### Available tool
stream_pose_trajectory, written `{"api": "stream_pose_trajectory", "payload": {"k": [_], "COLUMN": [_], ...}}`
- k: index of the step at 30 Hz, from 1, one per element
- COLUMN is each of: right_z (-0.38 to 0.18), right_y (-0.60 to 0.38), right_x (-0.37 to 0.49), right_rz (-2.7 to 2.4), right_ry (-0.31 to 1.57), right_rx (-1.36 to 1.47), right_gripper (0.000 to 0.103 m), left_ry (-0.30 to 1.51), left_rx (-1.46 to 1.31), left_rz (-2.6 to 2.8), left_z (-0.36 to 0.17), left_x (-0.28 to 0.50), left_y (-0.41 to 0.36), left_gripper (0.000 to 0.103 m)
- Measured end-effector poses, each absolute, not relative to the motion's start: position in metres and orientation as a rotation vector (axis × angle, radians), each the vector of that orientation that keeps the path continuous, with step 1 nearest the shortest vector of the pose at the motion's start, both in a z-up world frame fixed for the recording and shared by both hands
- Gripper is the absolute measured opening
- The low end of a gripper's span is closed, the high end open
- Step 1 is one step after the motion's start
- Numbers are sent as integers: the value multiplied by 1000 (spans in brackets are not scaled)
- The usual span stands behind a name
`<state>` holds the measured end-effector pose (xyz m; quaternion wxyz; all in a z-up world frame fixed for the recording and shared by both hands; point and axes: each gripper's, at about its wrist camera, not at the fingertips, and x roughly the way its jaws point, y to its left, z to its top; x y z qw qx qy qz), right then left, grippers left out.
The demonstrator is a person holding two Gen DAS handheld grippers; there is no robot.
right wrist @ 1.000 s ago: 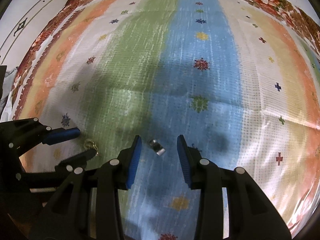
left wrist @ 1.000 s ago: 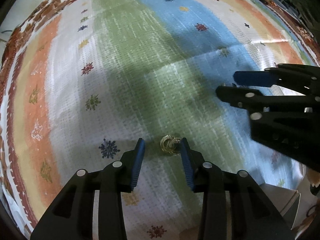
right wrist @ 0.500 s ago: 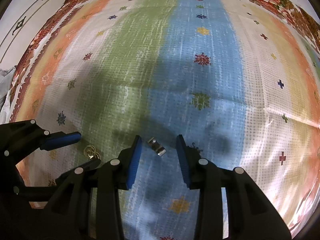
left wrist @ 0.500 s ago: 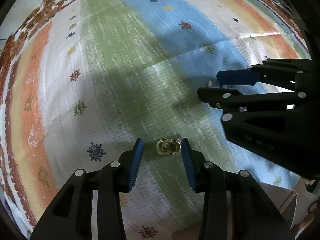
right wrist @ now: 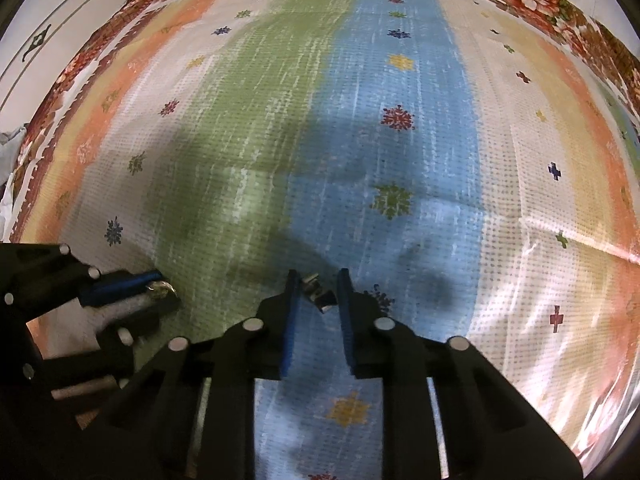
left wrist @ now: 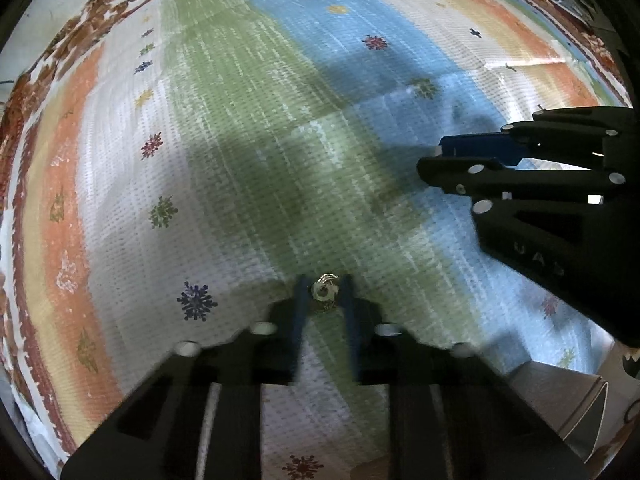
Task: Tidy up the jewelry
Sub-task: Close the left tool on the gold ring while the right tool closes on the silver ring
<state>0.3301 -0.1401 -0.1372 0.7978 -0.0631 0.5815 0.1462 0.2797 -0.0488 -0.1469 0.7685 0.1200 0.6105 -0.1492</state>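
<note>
The left claw [left wrist: 324, 296] is narrowed around a gold ring cluster [left wrist: 325, 295]; the right claw [right wrist: 318, 290] is narrowed around a small silver metal clasp [right wrist: 316, 290], both over the striped woven cloth [right wrist: 400, 152].

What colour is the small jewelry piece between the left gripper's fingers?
Gold, shiny; the jewelry piece shows best in the left wrist view.

Striped cloth [right wrist: 400, 160] under 2 trinkets [right wrist: 318, 292].

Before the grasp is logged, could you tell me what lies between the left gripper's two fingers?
In the left wrist view, the gold jewelry piece lies between the left gripper fingers, on the striped cloth.
</note>
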Motion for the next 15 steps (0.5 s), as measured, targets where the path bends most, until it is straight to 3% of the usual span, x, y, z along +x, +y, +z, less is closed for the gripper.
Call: {"api": "stream_pose_trajectory", "payload": {"k": [4, 6, 15], "right_z": [-137, -137, -137], "right_y": [-140, -140, -139], "right_x": [329, 329, 329], "right_rz": [315, 318, 328], "right_ry": [1242, 1242, 1240], "right_rx": [-149, -148, -150], "right_gripper": [17, 11, 10], "left_ry": [1325, 1327, 1312], "left_rx": [253, 251, 223], "left_rz": [-326, -325, -313], "left_z": [-147, -146, -139], "left_x": [283, 286, 298], "left_y": [-45, -43, -28], "left_gripper": [12, 12, 11]}}
